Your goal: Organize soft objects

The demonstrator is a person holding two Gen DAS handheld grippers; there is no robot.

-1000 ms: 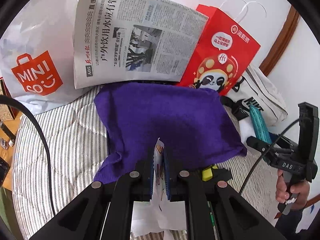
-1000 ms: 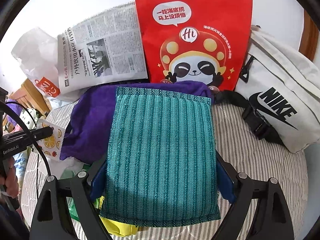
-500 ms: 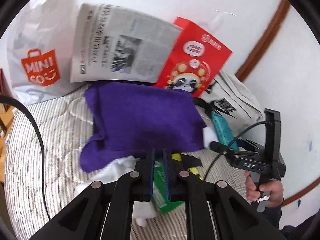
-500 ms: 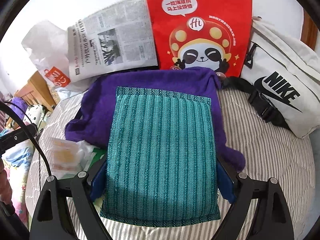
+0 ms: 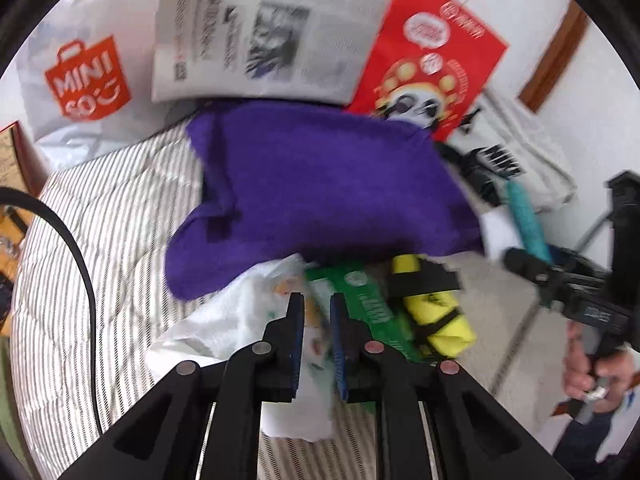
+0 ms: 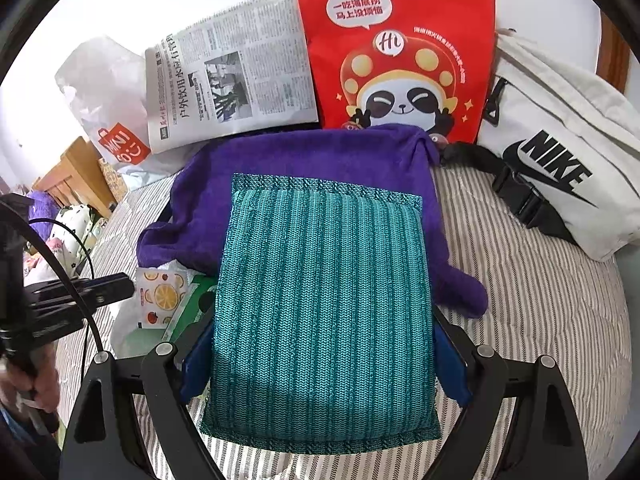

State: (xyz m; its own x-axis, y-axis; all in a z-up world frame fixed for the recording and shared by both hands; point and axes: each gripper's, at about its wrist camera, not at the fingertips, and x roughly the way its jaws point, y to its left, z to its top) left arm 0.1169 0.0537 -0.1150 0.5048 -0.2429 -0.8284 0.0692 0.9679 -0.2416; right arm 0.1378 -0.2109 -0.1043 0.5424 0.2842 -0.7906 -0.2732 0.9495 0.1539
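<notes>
On the bed (image 6: pixel 560 300) I count one purple towel (image 6: pixel 304 168), one newspaper (image 6: pixel 232 80), one red bag (image 6: pixel 400 40), one white bag (image 6: pixel 560 128). My right tool (image 6: pixel 320 344) is spread wide, clamped across one teal pad (image 6: pixel 324 300) held over the towel. My left tool (image 5: pixel 316 304) is narrow, jaws opening, with the fruit-print packet (image 6: pixel 160 300) lying right at its tips.
</notes>
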